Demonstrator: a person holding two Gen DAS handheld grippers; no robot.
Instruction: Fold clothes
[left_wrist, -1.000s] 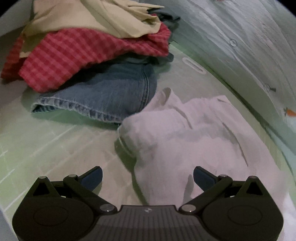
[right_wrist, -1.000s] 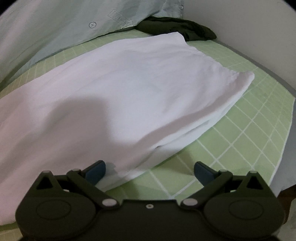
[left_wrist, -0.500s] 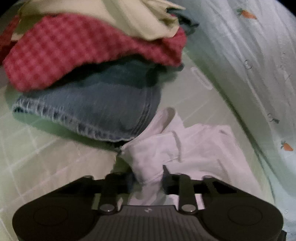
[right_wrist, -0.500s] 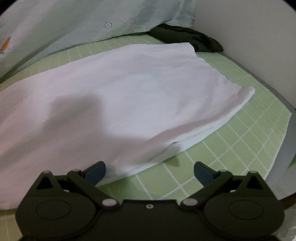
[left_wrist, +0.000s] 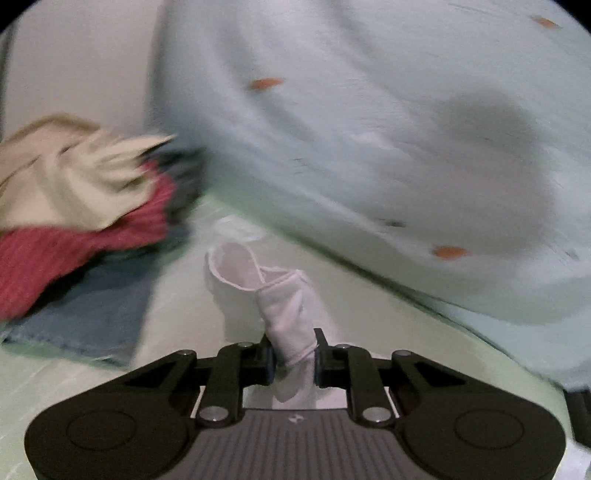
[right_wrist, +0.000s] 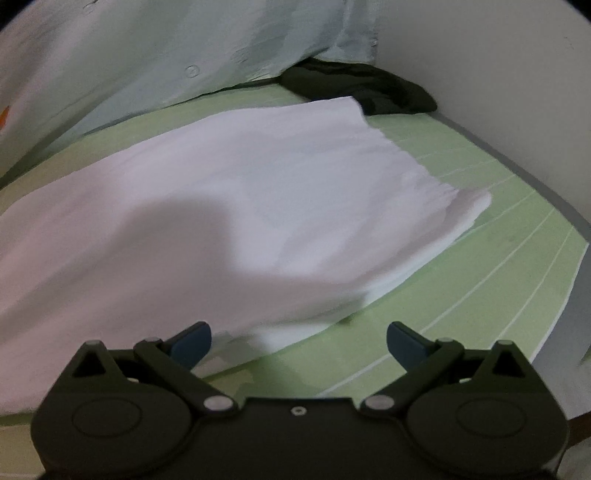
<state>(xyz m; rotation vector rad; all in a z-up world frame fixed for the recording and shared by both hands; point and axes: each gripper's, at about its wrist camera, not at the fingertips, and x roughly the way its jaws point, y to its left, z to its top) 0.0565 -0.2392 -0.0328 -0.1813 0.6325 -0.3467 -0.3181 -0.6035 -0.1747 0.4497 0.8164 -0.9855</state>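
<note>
- Between the fingers of the left gripper a bunched corner of the white garment is pinched tight; the cloth rises out of the jaws as a narrow twisted roll ending in a hemmed opening.
- Over the green gridded mat the right gripper is spread wide, its two blue-tipped fingers well apart and holding nothing; the left tip sits just at the near edge of the white garment, though I cannot tell whether it touches.
- One white garment lies flat across the mat in the right wrist view, its far corner just beside one dark garment near the wall.
- One pile of clothes sits to the left in the left wrist view, blurred: a cream piece on top, a red one under it, blue denim at the bottom.
- One pale blue cloth with small orange marks fills the background of the left wrist view.
- Both grippers point forward and low over the mat, the left one tipped upward enough to show the wall behind.
</note>
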